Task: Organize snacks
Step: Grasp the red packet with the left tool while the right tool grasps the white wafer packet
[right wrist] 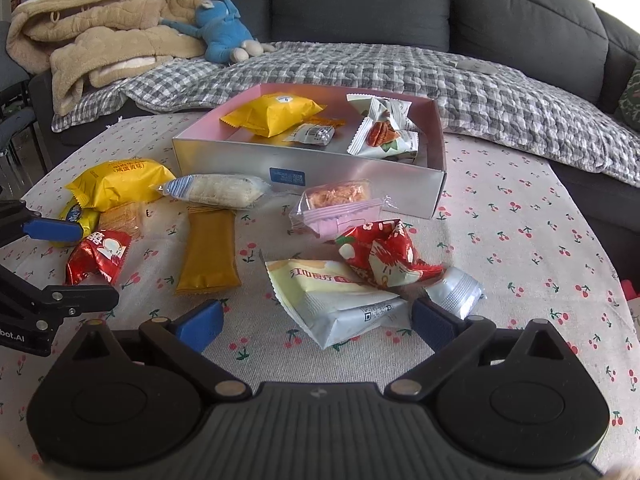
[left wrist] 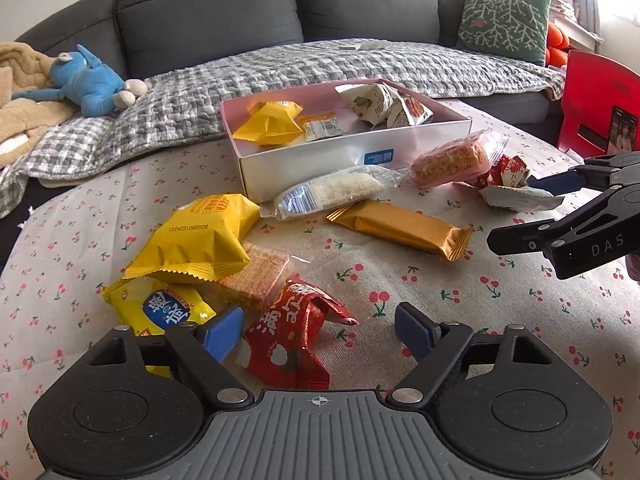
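1. Cherry-print tablecloth (left wrist: pixel 420 292) covers the table; grey sofa (left wrist: pixel 208 12) with a checked quilt (left wrist: pixel 280 68) sits behind it.
2. Left gripper (left wrist: pixel 320 330): jaws wide apart, holding nothing, low over the near left part of the table. A red snack pack (left wrist: pixel 296 340) lies between its blue pads, touching neither that I can see.
3. Just past the left pad (left wrist: pixel 222 334): a yellow chip bag (left wrist: pixel 160 312), a clear-wrapped wafer (left wrist: pixel 256 280) and a big yellow pouch (left wrist: pixel 200 240) piled together, overlapping.
4. Right gripper (right wrist: pixel 316 324): jaws wide too, empty, over the near right part. A white-and-yellow packet (right wrist: pixel 340 300) lies between its pads, with its corner close to the right pad (right wrist: pixel 434 322); contact unclear.
5. A crumpled red wrapper (right wrist: pixel 384 256) rests on that packet's far edge. A small silver packet (right wrist: pixel 456 292) sits just beside the right pad.
6. Mid-table: a gold bar (right wrist: pixel 208 252) and a white rice-cracker pack (right wrist: pixel 216 190), the latter against the box's front wall. A pink-trimmed cake pack (right wrist: pixel 340 208) also sits at the box front.
7. White box (right wrist: pixel 360 184), pink inside, stands at the far edge of the table. Already in it: a yellow pouch (right wrist: pixel 272 114), a small orange-and-clear packet (right wrist: pixel 316 130) and two pecan packs (right wrist: pixel 384 130).
8. On the sofa: a blue plush toy (right wrist: pixel 224 36), a beige blanket (right wrist: pixel 100 28), a green cushion (left wrist: pixel 504 24).
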`<act>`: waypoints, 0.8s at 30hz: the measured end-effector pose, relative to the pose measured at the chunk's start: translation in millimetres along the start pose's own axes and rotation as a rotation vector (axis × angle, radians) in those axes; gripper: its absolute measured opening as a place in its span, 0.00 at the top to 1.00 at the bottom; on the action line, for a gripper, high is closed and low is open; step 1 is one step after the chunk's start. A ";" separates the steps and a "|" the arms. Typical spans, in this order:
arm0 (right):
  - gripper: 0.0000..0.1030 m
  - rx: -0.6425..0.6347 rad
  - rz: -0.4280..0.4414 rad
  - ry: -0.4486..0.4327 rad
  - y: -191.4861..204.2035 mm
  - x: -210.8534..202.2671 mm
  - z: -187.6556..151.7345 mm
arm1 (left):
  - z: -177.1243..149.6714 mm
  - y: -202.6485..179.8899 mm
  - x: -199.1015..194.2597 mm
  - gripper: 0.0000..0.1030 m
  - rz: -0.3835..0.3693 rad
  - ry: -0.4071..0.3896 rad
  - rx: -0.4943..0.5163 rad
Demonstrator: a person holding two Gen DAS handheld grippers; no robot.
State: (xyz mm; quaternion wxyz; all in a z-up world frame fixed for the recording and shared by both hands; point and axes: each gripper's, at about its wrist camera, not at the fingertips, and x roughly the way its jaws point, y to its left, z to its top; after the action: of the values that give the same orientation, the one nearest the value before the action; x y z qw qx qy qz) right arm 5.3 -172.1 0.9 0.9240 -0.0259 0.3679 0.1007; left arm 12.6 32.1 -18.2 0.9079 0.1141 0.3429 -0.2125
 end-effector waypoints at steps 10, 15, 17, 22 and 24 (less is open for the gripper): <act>0.25 -0.109 0.006 -0.063 10.4 -13.4 0.3 | 2.2 -0.6 -0.1 0.41 -0.028 0.005 -0.006; 0.25 -0.146 0.036 -0.017 14.9 -5.7 1.2 | 2.4 0.9 0.7 0.42 -0.035 0.009 -0.022; 0.25 -0.184 0.033 -0.012 18.3 -1.2 -0.5 | 2.8 1.8 1.4 0.42 -0.038 0.011 -0.031; 0.25 -0.198 0.023 -0.009 16.9 3.7 0.2 | 2.4 3.3 1.6 0.42 -0.045 0.012 -0.040; 0.28 -0.174 0.006 -0.001 12.1 3.5 0.5 | 2.5 4.4 1.7 0.42 -0.046 0.013 -0.043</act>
State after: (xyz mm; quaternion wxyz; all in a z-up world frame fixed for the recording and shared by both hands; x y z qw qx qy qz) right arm 5.7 -159.6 -0.8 0.9182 -0.1051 0.3571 0.1350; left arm 17.2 34.6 -17.2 0.9027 0.0882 0.3560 -0.2250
